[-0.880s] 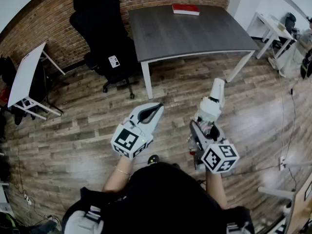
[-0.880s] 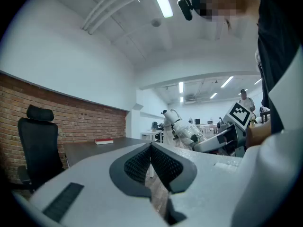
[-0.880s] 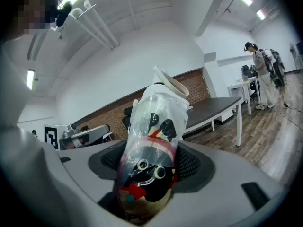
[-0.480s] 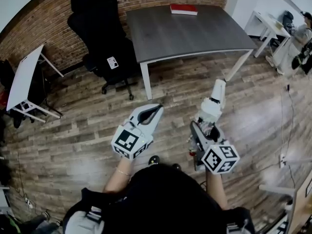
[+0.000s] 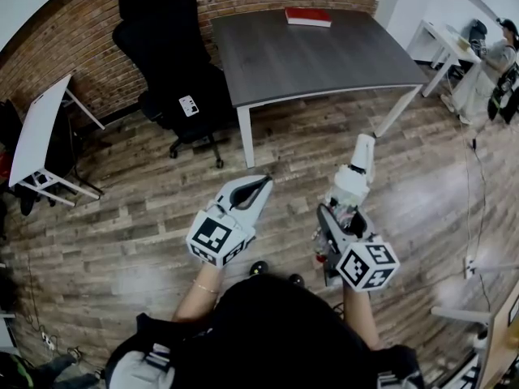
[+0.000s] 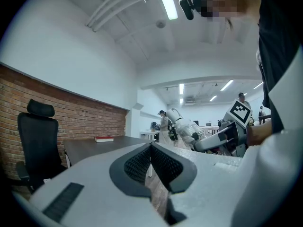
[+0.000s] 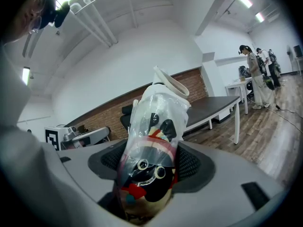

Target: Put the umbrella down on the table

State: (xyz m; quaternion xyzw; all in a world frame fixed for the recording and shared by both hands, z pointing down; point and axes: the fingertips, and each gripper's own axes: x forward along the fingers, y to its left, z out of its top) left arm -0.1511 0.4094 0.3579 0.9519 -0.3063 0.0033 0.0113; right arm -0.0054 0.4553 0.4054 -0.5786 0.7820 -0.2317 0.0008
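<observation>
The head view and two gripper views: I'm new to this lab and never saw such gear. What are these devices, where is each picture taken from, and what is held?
No robot: a person holds a two-jaw gripper in each hand, and the white cubes with black square markers belong to them. The head view comes from a camera on the person's head, looking down at the left gripper and right gripper. Each gripper view comes from a camera riding on that gripper, looking along its jaws. The left gripper's jaws are together and empty. The right gripper is closed on a folded umbrella in clear plastic wrap, printed with a cartoon face. Ahead stands a dark grey table with a red book; the umbrella is not yet on it.
</observation>
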